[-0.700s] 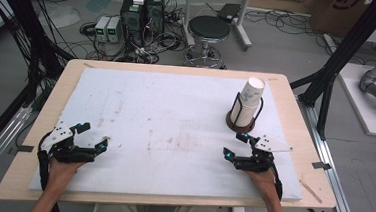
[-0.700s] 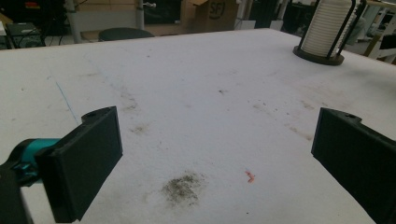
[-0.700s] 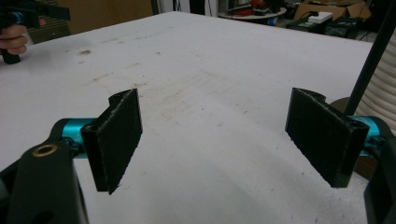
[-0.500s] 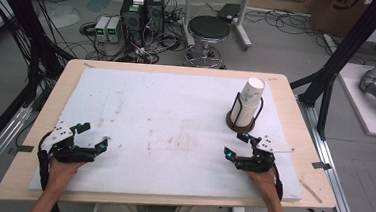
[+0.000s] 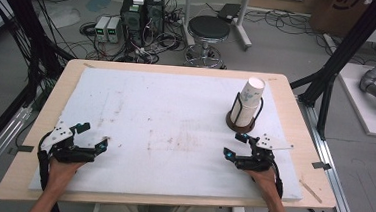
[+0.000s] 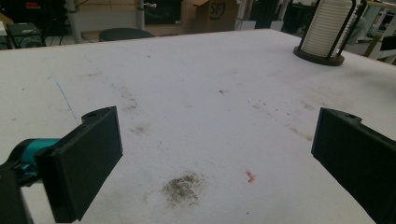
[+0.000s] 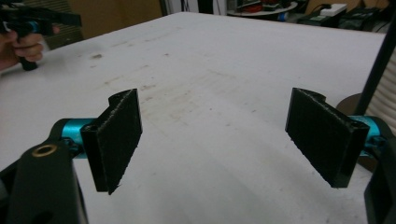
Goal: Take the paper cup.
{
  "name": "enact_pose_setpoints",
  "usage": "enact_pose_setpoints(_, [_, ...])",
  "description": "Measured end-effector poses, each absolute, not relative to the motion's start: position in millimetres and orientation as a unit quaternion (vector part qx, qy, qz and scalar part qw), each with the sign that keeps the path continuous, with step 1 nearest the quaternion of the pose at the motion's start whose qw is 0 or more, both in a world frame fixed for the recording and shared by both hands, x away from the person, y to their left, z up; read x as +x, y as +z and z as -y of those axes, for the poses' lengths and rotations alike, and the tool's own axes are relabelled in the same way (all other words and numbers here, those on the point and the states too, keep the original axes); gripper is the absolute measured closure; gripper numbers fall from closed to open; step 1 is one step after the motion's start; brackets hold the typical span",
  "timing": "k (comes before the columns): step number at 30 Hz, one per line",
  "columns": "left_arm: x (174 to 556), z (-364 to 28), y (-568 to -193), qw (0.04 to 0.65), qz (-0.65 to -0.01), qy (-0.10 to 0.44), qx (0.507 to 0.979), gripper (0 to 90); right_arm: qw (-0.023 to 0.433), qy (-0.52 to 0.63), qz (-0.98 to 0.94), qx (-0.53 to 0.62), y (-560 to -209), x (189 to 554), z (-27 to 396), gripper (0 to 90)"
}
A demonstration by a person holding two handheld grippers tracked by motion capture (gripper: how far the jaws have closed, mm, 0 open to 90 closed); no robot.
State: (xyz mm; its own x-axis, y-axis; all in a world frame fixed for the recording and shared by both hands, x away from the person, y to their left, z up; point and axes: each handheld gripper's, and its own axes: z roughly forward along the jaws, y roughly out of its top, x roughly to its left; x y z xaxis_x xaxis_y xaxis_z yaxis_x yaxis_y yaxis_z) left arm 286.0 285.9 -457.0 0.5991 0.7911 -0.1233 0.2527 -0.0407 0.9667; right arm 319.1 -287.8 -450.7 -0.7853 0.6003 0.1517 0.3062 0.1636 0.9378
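Presently: left tongs (image 5: 91,135) wide open, empty, low over white desk (image 5: 175,115) near its left front. Right tongs (image 5: 236,145) likewise agape, empty. Cup stack (image 5: 248,101) upright in wire holder (image 5: 241,121), just beyond right tongs.

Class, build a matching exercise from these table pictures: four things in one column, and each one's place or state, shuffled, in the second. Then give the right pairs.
Column 1
1. left gripper
2. right gripper
3. stack of paper cups
4. round stool

Column 2
A. upright in a dark wire holder, far right of the white mat
B. on the floor beyond the table's far edge
C. open, near left of the mat
D. open, near right of the mat, just in front of the holder

Pairs: 1-C, 2-D, 3-A, 4-B
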Motion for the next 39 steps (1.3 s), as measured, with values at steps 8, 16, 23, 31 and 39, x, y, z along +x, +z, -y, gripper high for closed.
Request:
enact_pose_setpoints(8, [285.8,-285.1,-457.0,0.575,-0.381,0.236,0.685,1.8,0.141,0.584,-0.756,0.261,-411.4,318.8,292.8,19.0])
enact_pose_setpoints(16, [286.2,-285.1,-456.9,0.574,-0.381,0.235,0.685,1.8,0.15,0.576,-0.763,0.253,-369.6,329.9,304.6,18.9])
enact_pose_setpoints(23, [286.6,-284.9,-456.9,0.573,-0.382,0.234,0.686,1.8,0.168,0.554,-0.776,0.25,-327.8,346.7,321.5,18.9])
enact_pose_setpoints(31, [287.4,-284.0,-456.7,0.569,-0.381,0.232,0.691,1.8,0.175,0.541,-0.779,0.263,-302.3,364.3,334.8,18.2])
enact_pose_setpoints(39, [287.8,-283.5,-456.6,0.566,-0.381,0.231,0.693,1.8,0.179,0.537,-0.782,0.262,-282.6,380.5,338.5,18.1])
